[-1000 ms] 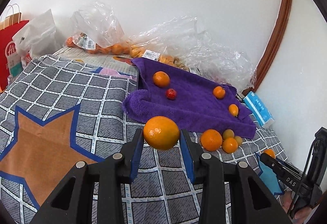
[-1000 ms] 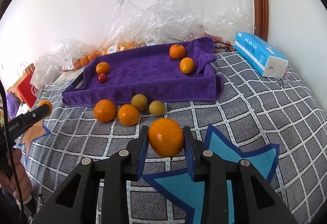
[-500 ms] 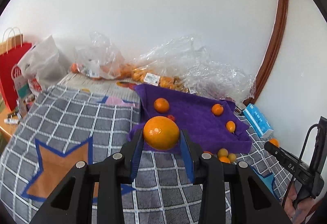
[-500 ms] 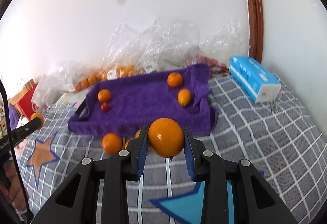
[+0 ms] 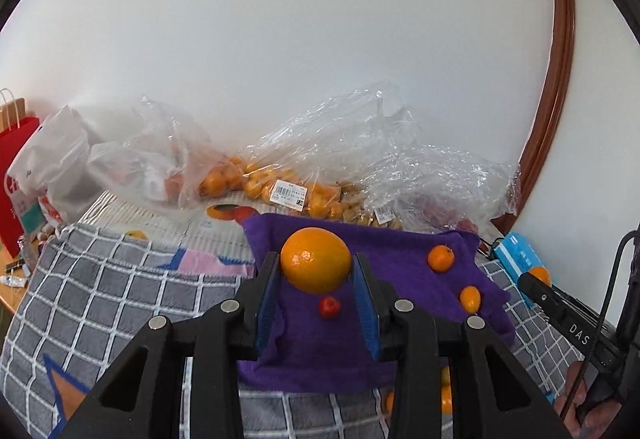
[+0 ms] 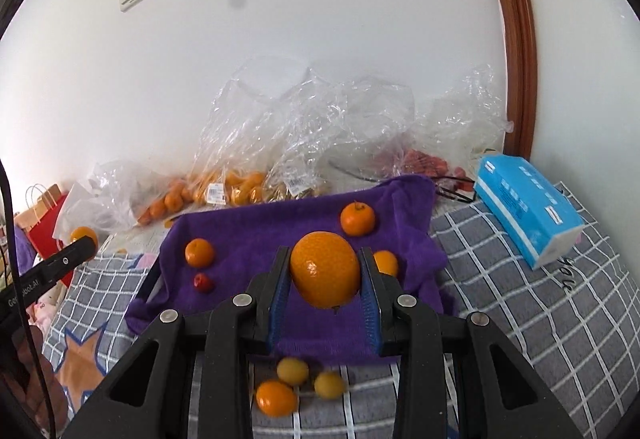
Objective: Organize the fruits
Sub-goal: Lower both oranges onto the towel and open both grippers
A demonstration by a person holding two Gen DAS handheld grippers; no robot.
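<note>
My left gripper [image 5: 316,275] is shut on a large orange [image 5: 316,265] and holds it in the air above the near left part of the purple towel [image 5: 404,275]. My right gripper [image 6: 325,279] is shut on another large orange [image 6: 325,269] above the towel's [image 6: 256,239] front middle. On the towel lie a small red fruit [image 6: 203,282], two mandarins [image 6: 199,251] [image 6: 357,219] and a small orange fruit [image 6: 386,263]. Three small fruits [image 6: 294,370] [image 6: 276,397] [image 6: 329,384] lie on the blanket in front of the towel.
Clear plastic bags of oranges [image 5: 288,183] line the white wall behind the towel. A blue tissue box [image 6: 528,211] lies on the grey checked blanket [image 6: 540,303] to the right. A red paper bag [image 5: 12,175] and a white bag stand at the far left.
Both grippers have risen and moved forward with their oranges, from above the blanket to above the purple towel. The towel and its fruits now sit lower in both views.
</note>
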